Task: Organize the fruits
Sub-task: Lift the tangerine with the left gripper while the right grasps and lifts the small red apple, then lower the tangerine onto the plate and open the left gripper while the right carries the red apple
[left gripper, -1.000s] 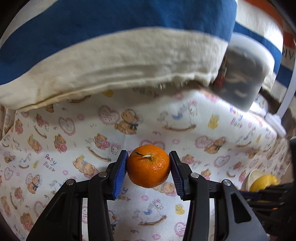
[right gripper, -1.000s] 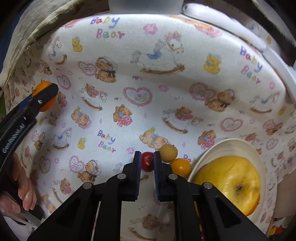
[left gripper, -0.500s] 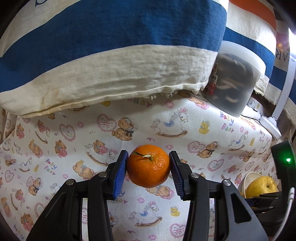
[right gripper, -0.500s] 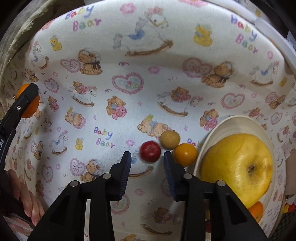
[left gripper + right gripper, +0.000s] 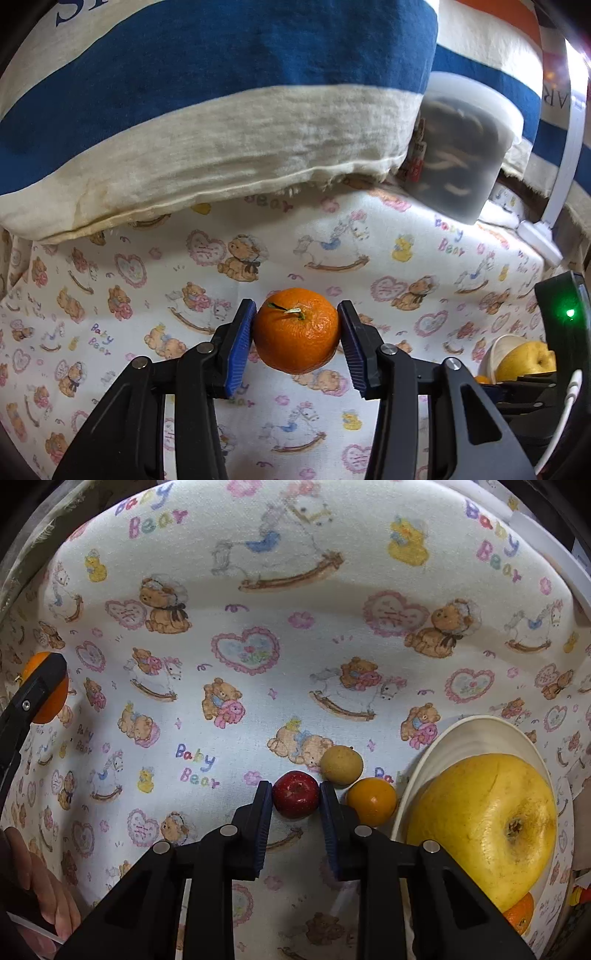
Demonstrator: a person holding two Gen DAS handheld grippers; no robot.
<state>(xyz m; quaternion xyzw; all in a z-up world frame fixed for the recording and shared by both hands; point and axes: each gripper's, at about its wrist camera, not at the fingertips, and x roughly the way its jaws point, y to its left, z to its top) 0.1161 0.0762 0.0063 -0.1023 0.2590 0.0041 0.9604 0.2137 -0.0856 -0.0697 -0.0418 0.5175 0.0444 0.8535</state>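
Left tool (image 5: 295, 332) grips mandarin (image 5: 296, 329) above the cloth (image 5: 332, 236). Right tool (image 5: 295, 799), jaws just closing, pinches red fruit (image 5: 295, 794) on cloth, beside orange (image 5: 371, 802) and plate (image 5: 480, 725).

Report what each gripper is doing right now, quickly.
Left gripper: closed on the orange mandarin, held clear of the cloth.
Right gripper: fingers have just closed on the small red fruit, which sits on the cloth.
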